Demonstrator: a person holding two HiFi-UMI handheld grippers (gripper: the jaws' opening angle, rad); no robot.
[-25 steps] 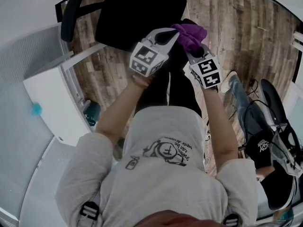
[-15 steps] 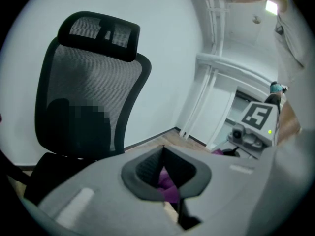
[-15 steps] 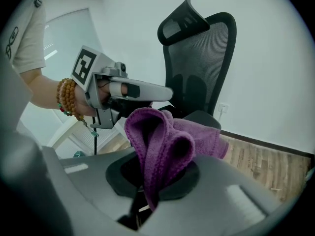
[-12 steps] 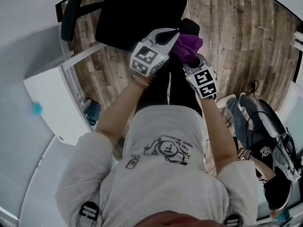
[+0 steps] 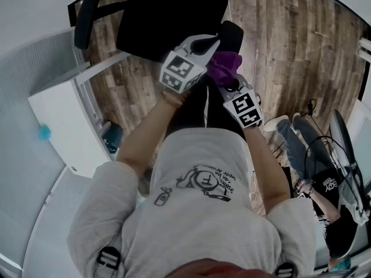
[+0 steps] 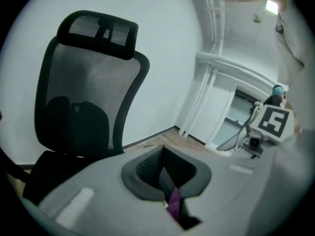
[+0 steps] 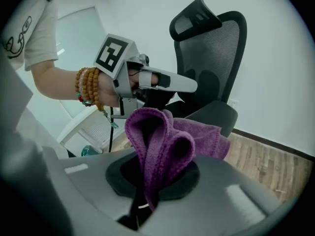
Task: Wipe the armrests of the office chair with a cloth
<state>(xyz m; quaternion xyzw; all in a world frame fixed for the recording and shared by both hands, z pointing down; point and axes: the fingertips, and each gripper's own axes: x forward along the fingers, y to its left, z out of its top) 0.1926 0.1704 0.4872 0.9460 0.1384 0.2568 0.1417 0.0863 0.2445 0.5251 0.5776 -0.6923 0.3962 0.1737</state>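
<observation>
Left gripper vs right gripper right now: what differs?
The right gripper clamps a thick folded wad of purple cloth; the left gripper has only a thin sliver of it between near-shut jaws. The left gripper reaches farther forward than the right gripper. Both are near the chair armrest.

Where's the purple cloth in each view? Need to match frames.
Head view: purple cloth upper centre, gripped in the tongs of the right gripper.
Left gripper view: only a thin purple sliver at bottom centre, in the slit of the left gripper tongs.
Right gripper view: centre, bunched, clamped by the right gripper.
Shared landmark: the black office chair.
</observation>
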